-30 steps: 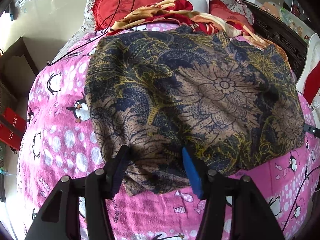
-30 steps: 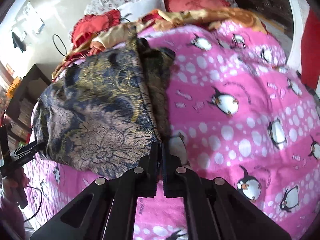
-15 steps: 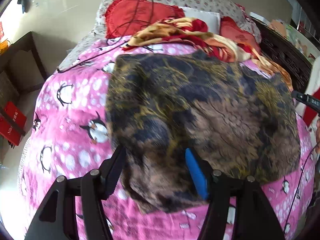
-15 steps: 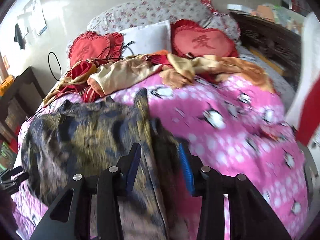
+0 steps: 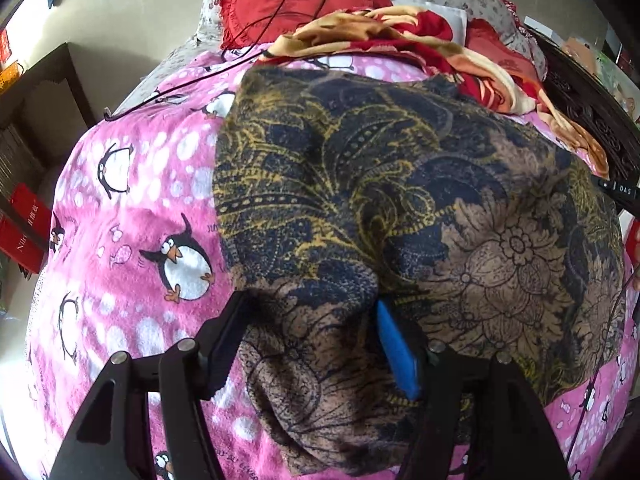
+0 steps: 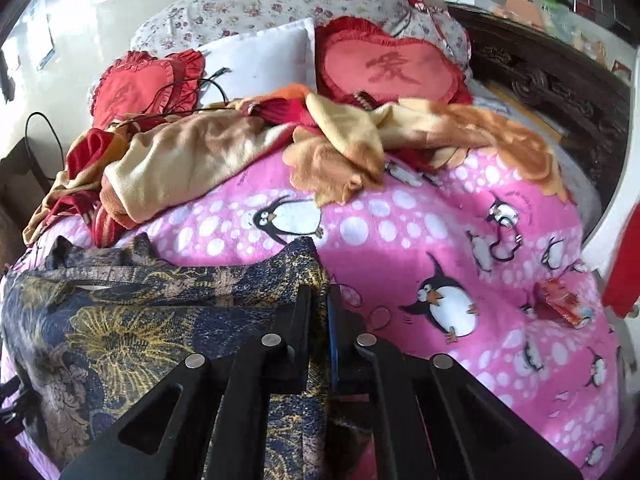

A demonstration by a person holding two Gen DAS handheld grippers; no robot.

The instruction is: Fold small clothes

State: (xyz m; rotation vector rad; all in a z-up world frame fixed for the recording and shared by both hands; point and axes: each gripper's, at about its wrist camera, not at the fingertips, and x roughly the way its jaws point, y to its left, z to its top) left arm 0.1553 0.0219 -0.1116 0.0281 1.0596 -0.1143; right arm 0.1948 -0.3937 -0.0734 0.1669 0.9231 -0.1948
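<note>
A dark blue, gold and brown floral garment (image 5: 400,208) lies spread on the pink penguin blanket (image 5: 132,216). My left gripper (image 5: 310,312) is open, its jaws either side of the garment's near corner, which bulges up between them. In the right wrist view the same garment (image 6: 132,328) lies at the lower left. My right gripper (image 6: 318,300) is shut on the garment's edge, which is pinched between the narrow jaws.
A crumpled orange, cream and red blanket (image 6: 248,148) lies across the bed beyond the garment. Red heart cushions (image 6: 388,68) and a white pillow (image 6: 264,60) sit at the head. A black cable (image 5: 208,76) crosses the bed. Dark wooden furniture (image 6: 560,92) stands at right.
My right gripper opened, moved onto the garment's edge and has now closed on it. My left gripper stayed open over the near corner while the view shifted closer.
</note>
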